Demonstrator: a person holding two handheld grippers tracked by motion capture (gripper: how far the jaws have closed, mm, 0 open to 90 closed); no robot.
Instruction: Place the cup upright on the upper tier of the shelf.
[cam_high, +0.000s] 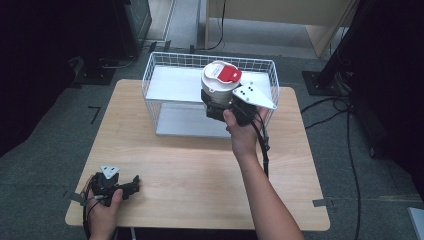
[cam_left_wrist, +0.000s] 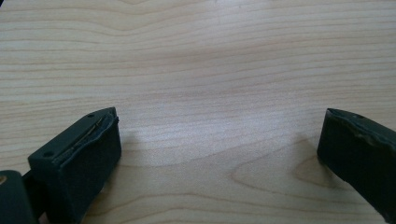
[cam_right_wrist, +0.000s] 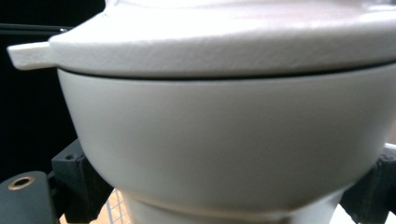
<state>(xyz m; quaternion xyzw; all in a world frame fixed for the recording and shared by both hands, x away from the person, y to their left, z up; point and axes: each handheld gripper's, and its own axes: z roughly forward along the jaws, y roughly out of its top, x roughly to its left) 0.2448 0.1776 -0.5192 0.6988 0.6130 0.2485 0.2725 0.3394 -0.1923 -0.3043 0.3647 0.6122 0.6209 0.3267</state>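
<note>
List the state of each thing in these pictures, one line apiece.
White container: lid shut, upright, held above the basket.
Right gripper: shut on the white container.
Left gripper: open, empty, low over the table.
Wire basket: upright, on the table.

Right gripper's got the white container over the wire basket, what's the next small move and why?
Probably lower it straight down. The right gripper is shut on the white container with the red flap lid, held above the wire basket, whose shelf beneath looks bare. The left gripper rests open on the table.
</note>
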